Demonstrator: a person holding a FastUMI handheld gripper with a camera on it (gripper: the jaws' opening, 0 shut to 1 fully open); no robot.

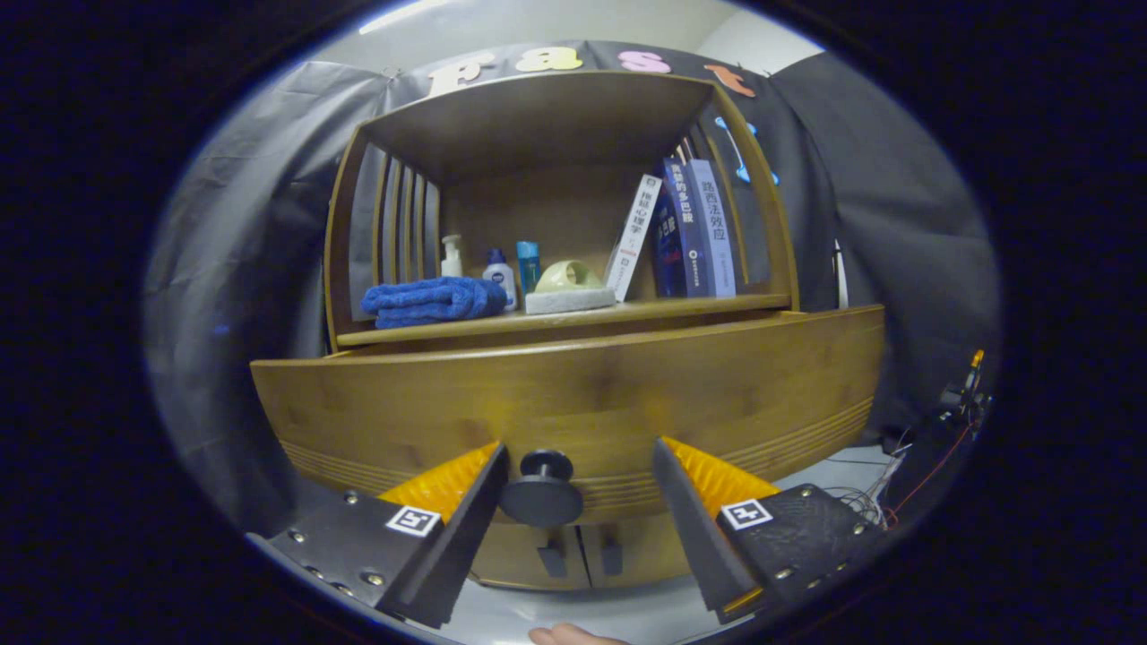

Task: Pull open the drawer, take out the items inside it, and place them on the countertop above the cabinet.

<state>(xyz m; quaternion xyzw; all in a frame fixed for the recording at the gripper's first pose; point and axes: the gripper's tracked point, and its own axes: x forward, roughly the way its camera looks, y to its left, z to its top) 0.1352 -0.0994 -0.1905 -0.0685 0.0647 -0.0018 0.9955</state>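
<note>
A wooden drawer front spans the cabinet below the countertop; it looks closed, so its contents are hidden. A round dark knob sticks out of its lower middle. My gripper is open, and the knob sits between its fingers, closer to the left finger than to the right finger. Neither finger presses on the knob.
On the countertop lie a folded blue towel, small bottles, a pale green holder on a grey pad and leaning books. Cabinet doors with small handles sit below the drawer. Cables lie at the right.
</note>
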